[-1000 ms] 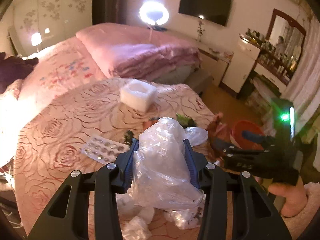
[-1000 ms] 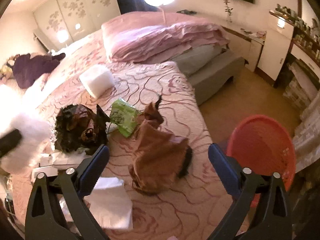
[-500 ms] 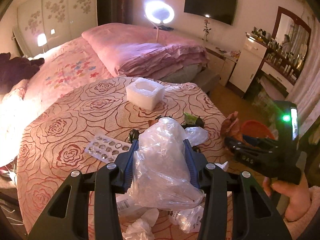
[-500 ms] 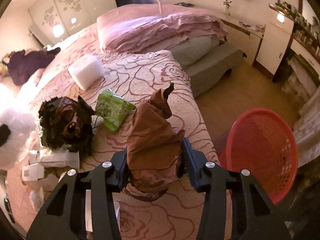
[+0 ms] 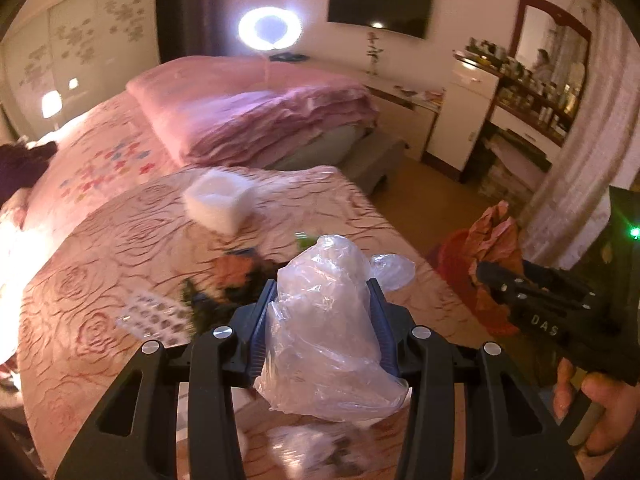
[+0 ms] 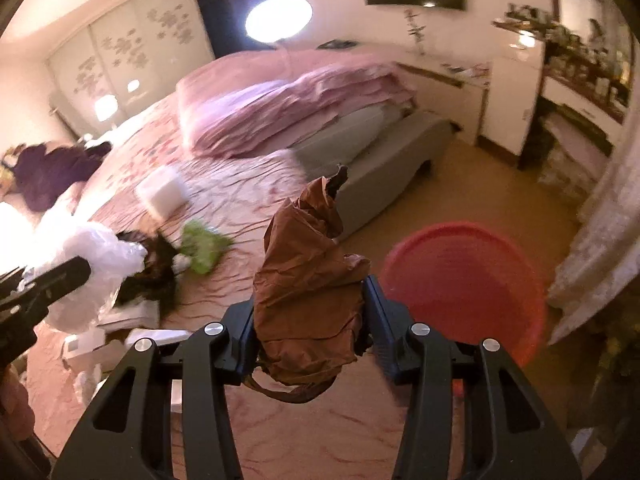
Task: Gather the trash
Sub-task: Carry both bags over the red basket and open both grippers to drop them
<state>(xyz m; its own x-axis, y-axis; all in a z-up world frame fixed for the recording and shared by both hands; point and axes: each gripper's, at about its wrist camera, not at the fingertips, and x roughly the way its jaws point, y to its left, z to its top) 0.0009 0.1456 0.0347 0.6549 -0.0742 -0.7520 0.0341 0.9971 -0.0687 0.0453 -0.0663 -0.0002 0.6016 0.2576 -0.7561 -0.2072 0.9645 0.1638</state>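
Observation:
My left gripper is shut on a crumpled clear plastic bag and holds it above the bed's near edge. My right gripper is shut on a crumpled brown paper bag, lifted off the bed, left of the red basket on the floor. In the left wrist view the right gripper holds the brown bag in front of the basket. The left gripper and its plastic bag show at the left of the right wrist view.
On the rose-patterned bedspread lie a white foam block, a green wrapper, a dark crumpled wrapper, a blister sheet and white paper scraps. A folded pink quilt lies further back.
My right gripper closed on the brown paper bag and lifted it off the bed toward the red basket. My left gripper keeps its plastic bag and has swung a little to the right.

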